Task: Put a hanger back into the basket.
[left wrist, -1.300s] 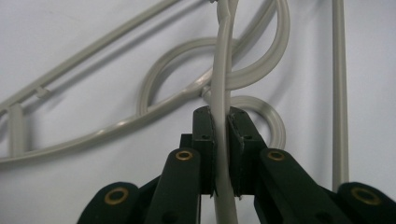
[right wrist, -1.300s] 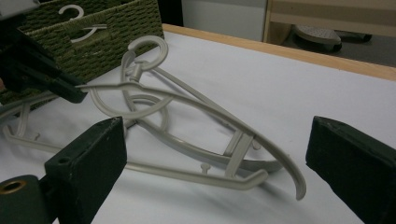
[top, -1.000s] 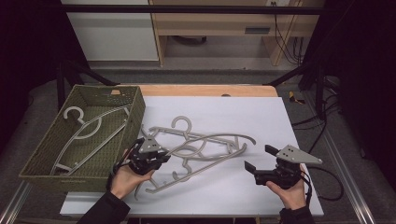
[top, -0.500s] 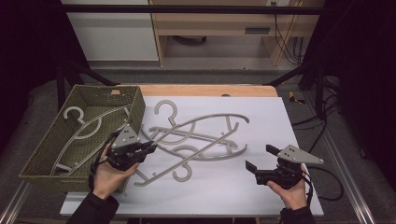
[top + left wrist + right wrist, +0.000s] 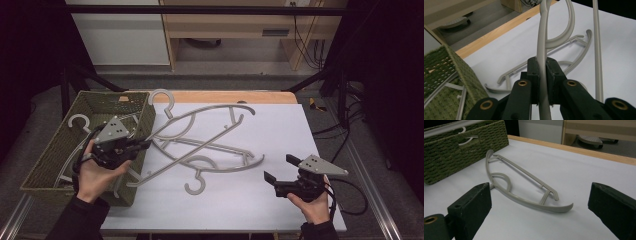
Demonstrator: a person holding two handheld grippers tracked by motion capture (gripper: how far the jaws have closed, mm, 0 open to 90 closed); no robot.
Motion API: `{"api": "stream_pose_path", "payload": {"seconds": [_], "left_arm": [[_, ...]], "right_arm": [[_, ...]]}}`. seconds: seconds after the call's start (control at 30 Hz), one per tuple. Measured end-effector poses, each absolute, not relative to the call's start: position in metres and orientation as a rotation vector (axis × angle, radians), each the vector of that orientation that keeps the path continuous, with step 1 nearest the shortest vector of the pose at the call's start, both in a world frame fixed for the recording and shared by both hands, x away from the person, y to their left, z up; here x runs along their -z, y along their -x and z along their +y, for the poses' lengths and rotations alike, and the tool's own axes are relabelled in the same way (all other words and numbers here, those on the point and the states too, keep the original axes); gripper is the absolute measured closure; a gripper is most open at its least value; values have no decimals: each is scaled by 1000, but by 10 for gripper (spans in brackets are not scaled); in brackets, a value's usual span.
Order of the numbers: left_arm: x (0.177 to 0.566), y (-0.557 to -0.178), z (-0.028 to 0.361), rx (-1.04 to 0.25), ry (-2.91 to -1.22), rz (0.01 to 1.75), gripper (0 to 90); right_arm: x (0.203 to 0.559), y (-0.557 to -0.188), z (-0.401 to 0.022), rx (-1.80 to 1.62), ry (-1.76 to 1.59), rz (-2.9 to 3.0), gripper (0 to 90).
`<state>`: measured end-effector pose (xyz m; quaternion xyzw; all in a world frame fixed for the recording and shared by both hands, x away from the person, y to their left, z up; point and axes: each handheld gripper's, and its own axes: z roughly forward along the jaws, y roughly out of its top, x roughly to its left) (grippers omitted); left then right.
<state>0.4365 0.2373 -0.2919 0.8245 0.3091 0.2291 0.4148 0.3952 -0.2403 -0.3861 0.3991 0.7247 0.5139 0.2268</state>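
Beside the green woven basket point(image 5: 60, 150), the left gripper point(image 5: 142, 145) clamps a grey plastic hanger point(image 5: 200, 112), lifting it tilted over the white table point(image 5: 280, 130). Another grey hanger point(image 5: 220, 162) lies flat below. Near the front edge, the right gripper point(image 5: 275, 175) rests released.

table point(image 5: 280, 125): white top | on it: green basket point(image 5: 60, 150); grey hanger point(image 5: 220, 167) lying flat

basket point(image 5: 60, 150) left on table point(image 5: 300, 130), lifted hanger point(image 5: 200, 115) beside it, second hanger point(image 5: 220, 162) beneath
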Motion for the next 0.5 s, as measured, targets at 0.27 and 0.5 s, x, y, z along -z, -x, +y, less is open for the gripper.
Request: {"api": "stream_pose_path", "payload": {"seconds": [0.27, 0.5], "left_arm": [[263, -452, 270, -614, -2044, 796, 829], [251, -462, 298, -657, -2053, 839, 829]], "right_arm": [[385, -395, -241, -1419, -1100, 1997, 52], [386, -396, -241, -1414, -1099, 1995, 51]]}}
